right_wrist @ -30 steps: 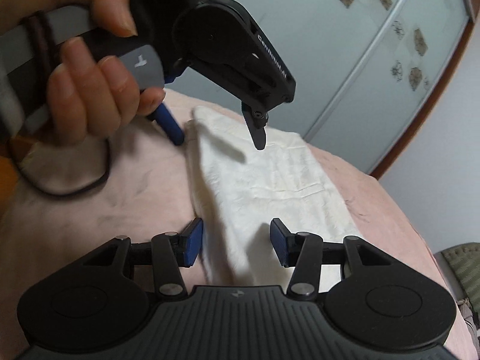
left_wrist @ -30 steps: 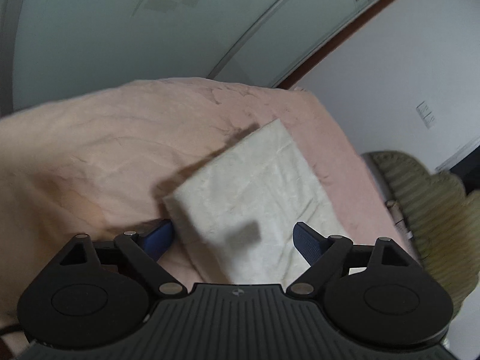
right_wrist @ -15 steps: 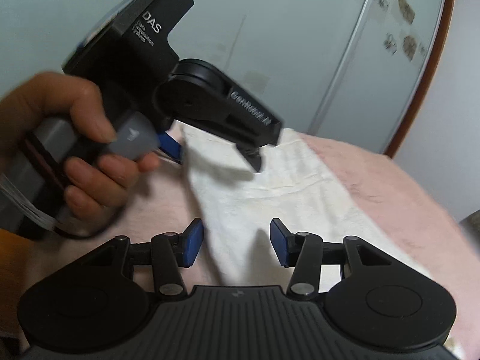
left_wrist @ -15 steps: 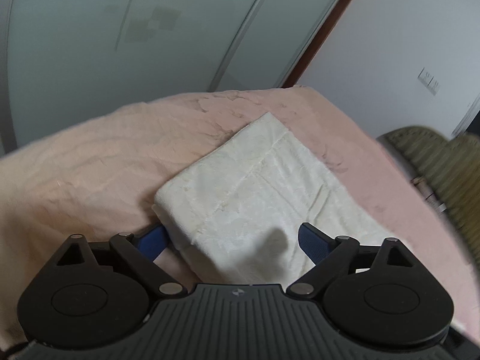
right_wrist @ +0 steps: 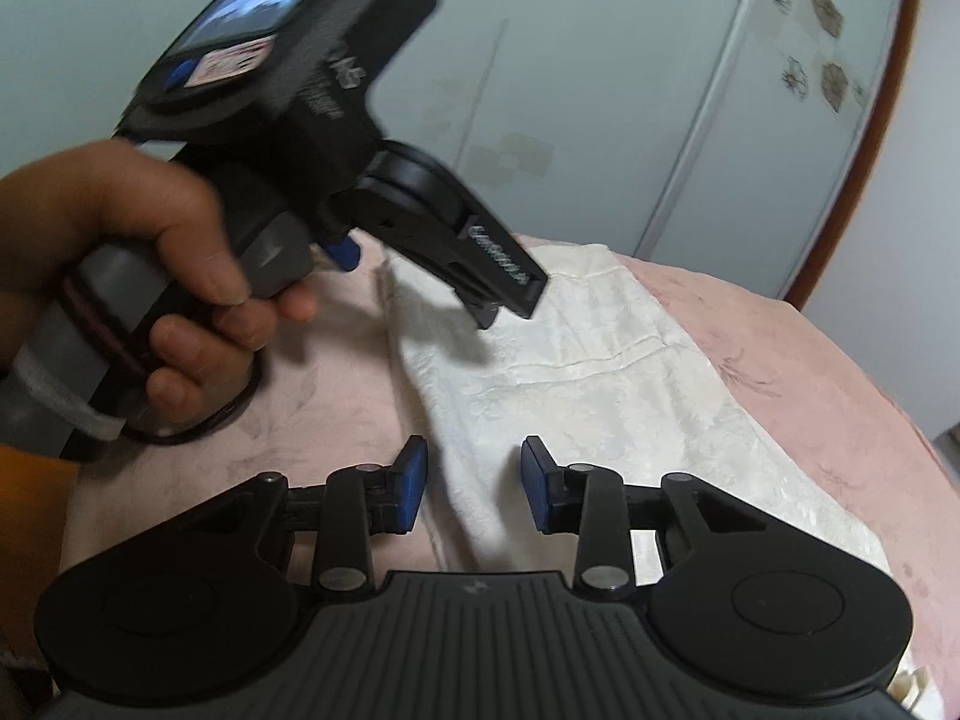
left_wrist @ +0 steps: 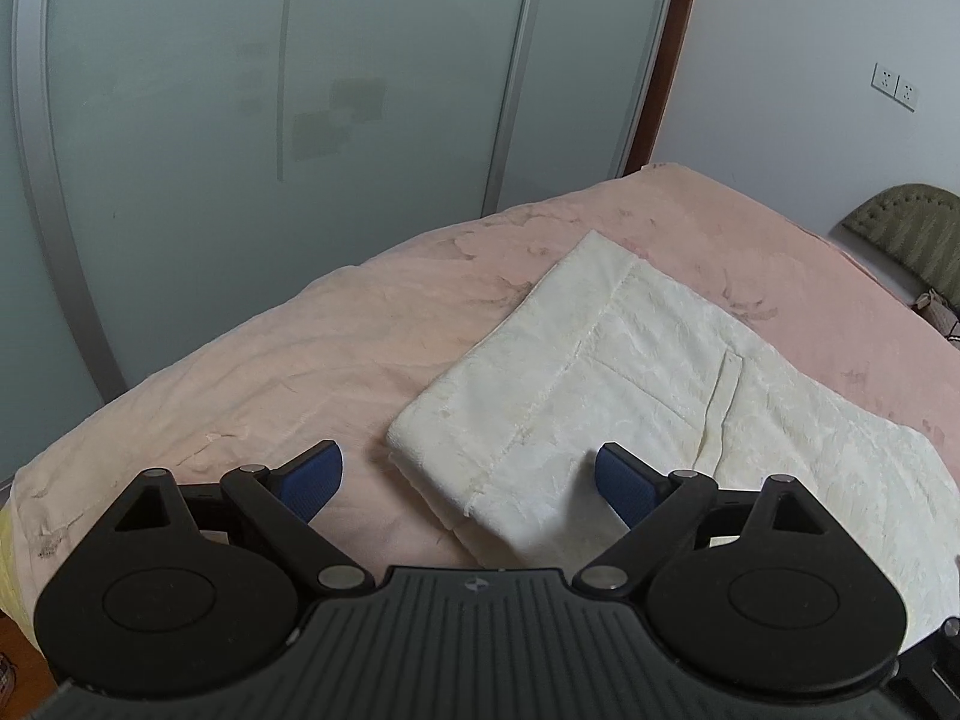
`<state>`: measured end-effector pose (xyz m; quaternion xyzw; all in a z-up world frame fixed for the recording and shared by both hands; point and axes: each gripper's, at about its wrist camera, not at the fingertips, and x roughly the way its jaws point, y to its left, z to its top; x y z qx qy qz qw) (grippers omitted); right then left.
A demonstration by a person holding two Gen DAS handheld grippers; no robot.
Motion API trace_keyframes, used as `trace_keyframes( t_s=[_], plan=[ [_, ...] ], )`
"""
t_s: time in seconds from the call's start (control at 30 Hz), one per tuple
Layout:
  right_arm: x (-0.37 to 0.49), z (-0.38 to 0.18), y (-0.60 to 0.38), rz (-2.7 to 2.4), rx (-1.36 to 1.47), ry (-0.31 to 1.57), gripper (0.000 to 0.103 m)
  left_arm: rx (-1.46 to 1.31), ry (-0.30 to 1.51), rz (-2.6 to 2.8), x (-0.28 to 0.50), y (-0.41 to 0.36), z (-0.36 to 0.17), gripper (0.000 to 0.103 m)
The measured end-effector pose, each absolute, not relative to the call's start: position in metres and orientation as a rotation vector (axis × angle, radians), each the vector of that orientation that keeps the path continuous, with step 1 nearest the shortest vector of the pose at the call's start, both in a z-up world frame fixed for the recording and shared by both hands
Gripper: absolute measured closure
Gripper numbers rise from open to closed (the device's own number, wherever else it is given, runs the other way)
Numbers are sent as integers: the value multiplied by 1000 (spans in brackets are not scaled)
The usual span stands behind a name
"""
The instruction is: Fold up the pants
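The cream-white pants (left_wrist: 636,384) lie folded into a flat rectangle on the pink bedspread (left_wrist: 336,330). My left gripper (left_wrist: 471,480) is open and empty, raised above the near left corner of the pants. In the right wrist view the pants (right_wrist: 600,384) stretch away from me. My right gripper (right_wrist: 474,483) is open and empty, its jaws apart over the near left edge of the pants. The left gripper (right_wrist: 414,282), held by a hand, hovers over the far left corner of the pants.
Frosted sliding wardrobe doors (left_wrist: 270,96) stand behind the bed. A white wall with sockets (left_wrist: 894,87) is at the right. An olive ribbed chair or headboard (left_wrist: 912,234) stands at the bed's far right. A dark cable loop (right_wrist: 198,420) lies on the bedspread under the hand.
The left gripper has lifted and tilted up away from the pants, so more of the wardrobe shows. The right gripper has stayed open over the near edge.
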<state>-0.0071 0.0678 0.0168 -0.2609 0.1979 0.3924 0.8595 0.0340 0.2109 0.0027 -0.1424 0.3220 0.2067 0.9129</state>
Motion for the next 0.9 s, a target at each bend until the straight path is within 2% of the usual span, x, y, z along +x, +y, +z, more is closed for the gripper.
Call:
trace_keyframes(
  t_s=[0.23,0.8,0.83,0.87,0.9],
  plan=[
    [-14,6,80,803,-642,379,70,-276,669,425,39,209,-1,7],
    [-15,2,80,788,-630,366,70,-233,666,430,44,208,-4,3],
    [-15,3,79,789,-625,367,70,-239,666,433,43,209,-3,4],
    [-15,5,77,795,-613,374,70,-245,663,429,42,211,-2,15],
    [-13,8,74,810,-593,389,70,-245,658,420,41,212,0,19]
  ],
)
